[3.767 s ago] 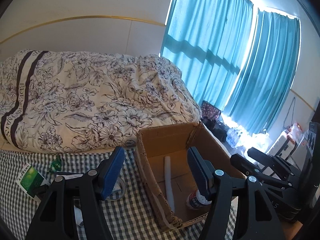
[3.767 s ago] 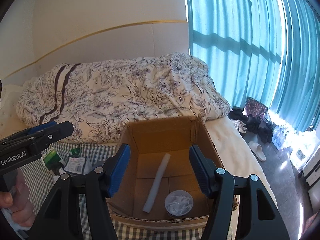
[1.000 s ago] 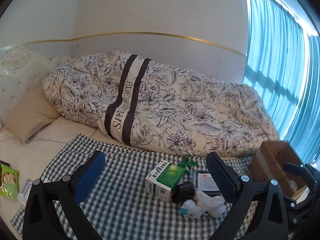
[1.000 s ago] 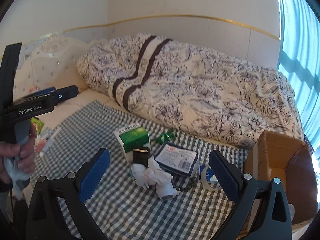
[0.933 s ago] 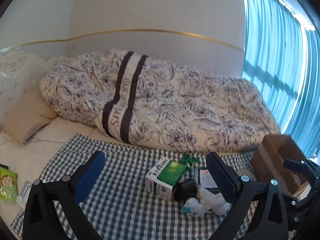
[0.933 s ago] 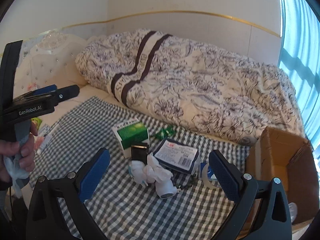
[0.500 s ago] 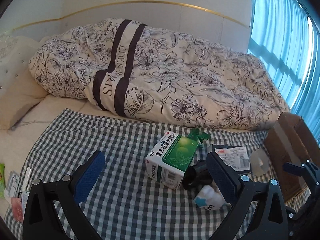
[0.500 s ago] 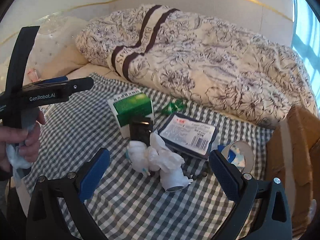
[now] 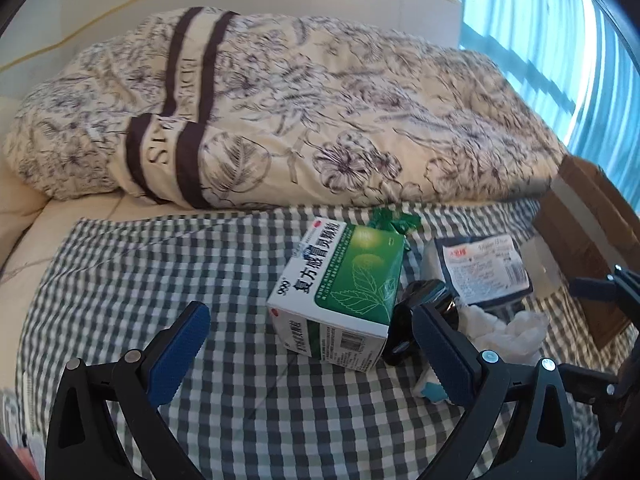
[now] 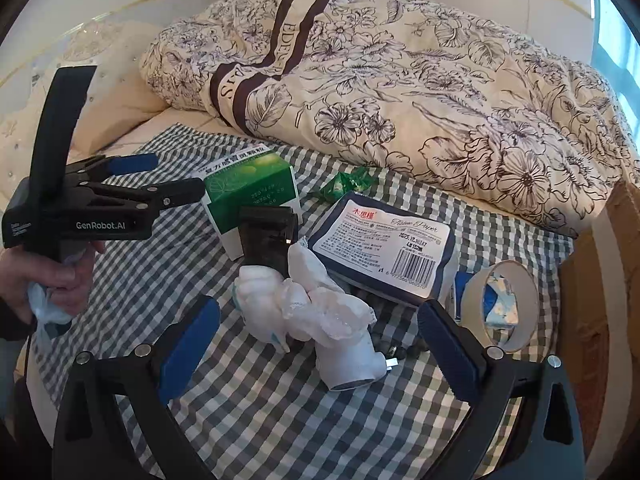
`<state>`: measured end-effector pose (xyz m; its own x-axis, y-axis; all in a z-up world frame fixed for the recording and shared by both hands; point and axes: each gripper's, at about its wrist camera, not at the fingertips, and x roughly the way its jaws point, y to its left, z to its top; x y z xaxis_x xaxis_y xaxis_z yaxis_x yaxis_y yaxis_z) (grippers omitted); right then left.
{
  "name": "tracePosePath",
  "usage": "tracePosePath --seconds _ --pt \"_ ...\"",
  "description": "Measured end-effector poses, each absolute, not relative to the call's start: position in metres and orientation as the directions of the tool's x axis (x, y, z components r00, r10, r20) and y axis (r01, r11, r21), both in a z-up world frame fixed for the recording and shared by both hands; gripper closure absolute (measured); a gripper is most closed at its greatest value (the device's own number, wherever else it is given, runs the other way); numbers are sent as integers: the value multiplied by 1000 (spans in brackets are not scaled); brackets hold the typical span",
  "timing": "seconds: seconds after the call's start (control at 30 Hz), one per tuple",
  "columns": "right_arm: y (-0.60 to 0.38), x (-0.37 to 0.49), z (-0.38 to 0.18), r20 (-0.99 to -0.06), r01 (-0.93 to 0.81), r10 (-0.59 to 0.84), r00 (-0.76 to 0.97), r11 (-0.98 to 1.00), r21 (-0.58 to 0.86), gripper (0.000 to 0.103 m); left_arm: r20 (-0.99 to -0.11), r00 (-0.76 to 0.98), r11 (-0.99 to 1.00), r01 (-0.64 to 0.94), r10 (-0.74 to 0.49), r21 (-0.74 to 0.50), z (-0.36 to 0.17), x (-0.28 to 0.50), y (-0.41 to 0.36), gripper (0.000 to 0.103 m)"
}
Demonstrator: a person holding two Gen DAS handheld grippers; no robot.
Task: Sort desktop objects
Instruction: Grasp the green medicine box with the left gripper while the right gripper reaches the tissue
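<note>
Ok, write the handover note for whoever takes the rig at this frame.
Left tongs: open, empty, facing the green-and-white medicine box.
Right tongs: open, empty, above the crumpled white tissue wad.
Also loose on the checked cloth: navy tissue-paper pack, black rectangular object, tape roll, green wrapper.
Brown cardboard box at the right edge; its contents are not visible now.
Left: all of these remain unsorted.

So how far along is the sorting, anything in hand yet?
Little looks done. Both the left gripper and right gripper are open and empty. The green medicine box, black clip, tissue paper pack, crumpled white tissue and tape roll lie on the checked cloth. The cardboard box interior is hidden.
</note>
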<state>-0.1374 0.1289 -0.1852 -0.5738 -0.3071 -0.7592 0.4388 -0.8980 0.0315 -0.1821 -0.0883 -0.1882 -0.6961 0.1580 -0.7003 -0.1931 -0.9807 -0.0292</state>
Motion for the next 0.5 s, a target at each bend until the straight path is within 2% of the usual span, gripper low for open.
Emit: tracePosePath --seconds 0.27,0.5 --pt "128 -145 -197 -773 431 -296 -562 -902 32 3 -742 -641 -941 -337 198 40 -211 -203 -77 0" --pt "124 -153 -208 -788 428 -283 -546 -904 28 3 -759 -604 -927 -376 245 0 -225 -219 -76 0"
